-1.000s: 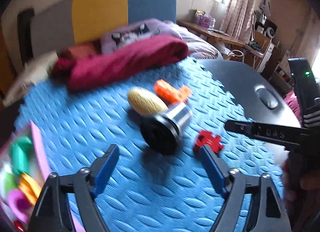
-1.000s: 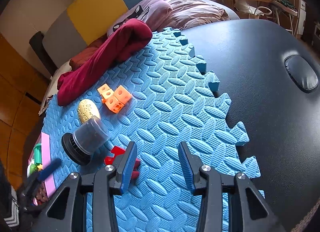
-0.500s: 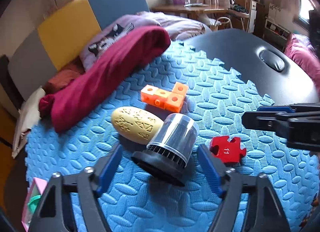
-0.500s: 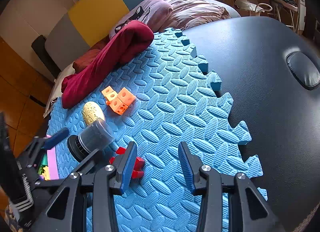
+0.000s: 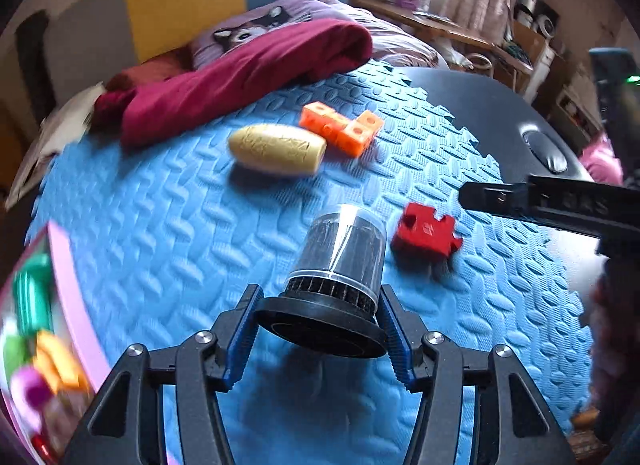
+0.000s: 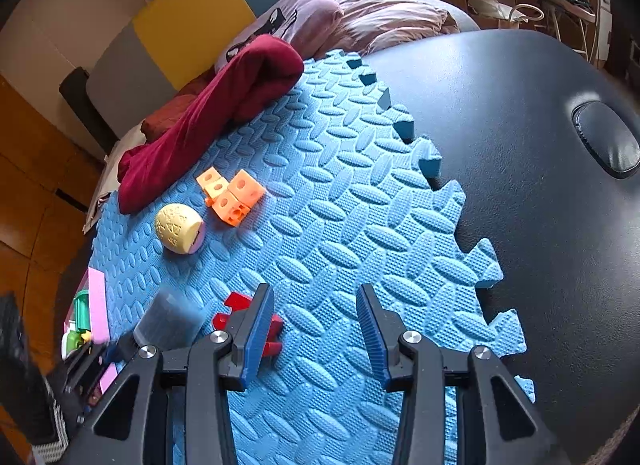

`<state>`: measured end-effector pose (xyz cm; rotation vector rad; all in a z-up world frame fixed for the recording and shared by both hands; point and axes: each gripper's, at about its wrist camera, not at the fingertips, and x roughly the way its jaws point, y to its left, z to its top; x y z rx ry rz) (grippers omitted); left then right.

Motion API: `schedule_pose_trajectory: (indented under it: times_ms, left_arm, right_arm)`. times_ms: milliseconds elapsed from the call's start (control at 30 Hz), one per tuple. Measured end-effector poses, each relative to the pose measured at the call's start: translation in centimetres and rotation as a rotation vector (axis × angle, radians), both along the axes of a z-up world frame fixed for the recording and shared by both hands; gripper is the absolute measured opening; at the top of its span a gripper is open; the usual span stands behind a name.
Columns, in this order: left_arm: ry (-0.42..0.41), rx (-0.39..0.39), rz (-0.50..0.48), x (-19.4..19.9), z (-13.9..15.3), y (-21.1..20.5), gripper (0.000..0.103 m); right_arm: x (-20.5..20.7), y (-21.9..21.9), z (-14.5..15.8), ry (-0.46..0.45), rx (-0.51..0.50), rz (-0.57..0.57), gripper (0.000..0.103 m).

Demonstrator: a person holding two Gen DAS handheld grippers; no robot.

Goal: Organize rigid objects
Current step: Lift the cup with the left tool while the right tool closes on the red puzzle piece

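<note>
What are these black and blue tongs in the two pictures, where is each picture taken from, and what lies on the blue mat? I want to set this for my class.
There is no robot here: a person holds a two-finger gripper in each hand, and a wide-angle camera on each looks along its fingers. One picture comes from the left gripper, the other from the right gripper.

The left gripper's jaws have just been closing and now clamp the black base of a clear plastic cylinder with a dark inside. The right gripper is open and holds nothing.

On the blue foam puzzle mat lie a red jigsaw-shaped block, a yellow patterned egg-shaped toy, joined orange cubes and a folded maroon cloth. A pink tray of small toys sits at the mat's edge.
</note>
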<state>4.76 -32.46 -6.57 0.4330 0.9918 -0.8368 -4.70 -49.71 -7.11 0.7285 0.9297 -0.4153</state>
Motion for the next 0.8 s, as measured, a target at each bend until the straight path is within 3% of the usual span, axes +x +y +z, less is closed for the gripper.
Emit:
schedule_pose_trajectory:
  times_ms: [300,400,467,633,667,733,800]
  left_arm:
    - [0.005,-0.04,0.017,-2.3,-0.4,2.4,0.06]
    - [-0.015,-0.052,0.005,-2.1,-0.3,2.3,0.073]
    - [-0.036,-0.067,0.006,-2.0,0.0,2.3,0.076]
    - [-0.06,-0.071,-0.009,-1.9,0.1,1.9,0.074]
    - [-0.058,-0.068,-0.012,-1.8,0.0,1.8,0.073]
    - [-0.049,-0.065,-0.017,-1.8,-0.3,1.7,0.059]
    - [-0.048,-0.073,-0.003,-1.7,-0.5,2.0,0.059]
  right_arm:
    - [0.4,0.4,-0.5,0.012,0.004,0.025,0.044]
    - [0.3,0.2,-0.5,-0.022,0.043,0.022,0.044]
    - [0.4,0.2,-0.2,-0.052,0.054,0.025,0.044]
    - [1.1,1.1,0.8,-0.11,0.033,0.073,0.045]
    - [1.3,1.4,0.9,-0.114,0.02,0.088,0.047]
    - [1.7,2.0,1.2,-0.115,-0.016,0.12,0.06]
    - [2.1,2.8,1.4,-0.109,-0.049,0.153,0.064]
